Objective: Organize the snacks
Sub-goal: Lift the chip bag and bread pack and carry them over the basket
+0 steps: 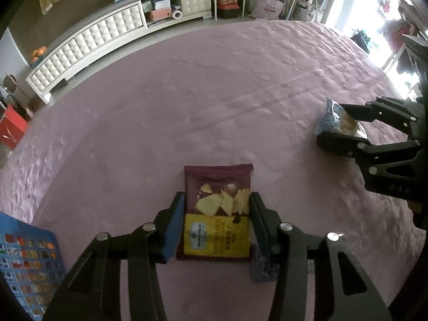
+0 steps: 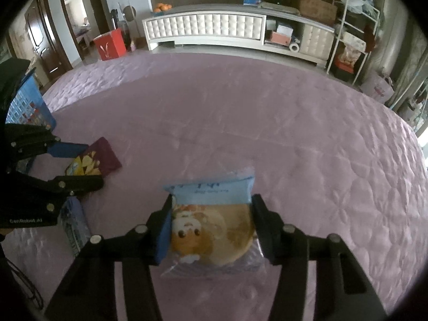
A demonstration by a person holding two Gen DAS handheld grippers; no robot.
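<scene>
A maroon and yellow chip bag (image 1: 218, 230) lies flat on the pink quilted bedspread (image 1: 187, 107). My left gripper (image 1: 216, 200) straddles it from the near end, both pads pressed against its long sides. In the right wrist view the same bag (image 2: 105, 155) shows at the left between the left gripper's (image 2: 92, 164) fingers. A light blue pastry packet (image 2: 211, 227) with a cartoon face lies in front of my right gripper (image 2: 211, 203), whose pads squeeze its sides. The left wrist view shows that packet (image 1: 334, 120) pinched at the far right by the right gripper (image 1: 331, 123).
A blue mesh basket (image 1: 26, 262) stands at the left edge of the bed. A small bluish packet (image 1: 260, 267) lies beside the chip bag, under my left gripper's right finger. Beyond the bed are a white tufted cabinet (image 2: 203, 26) and a red box (image 2: 111, 44).
</scene>
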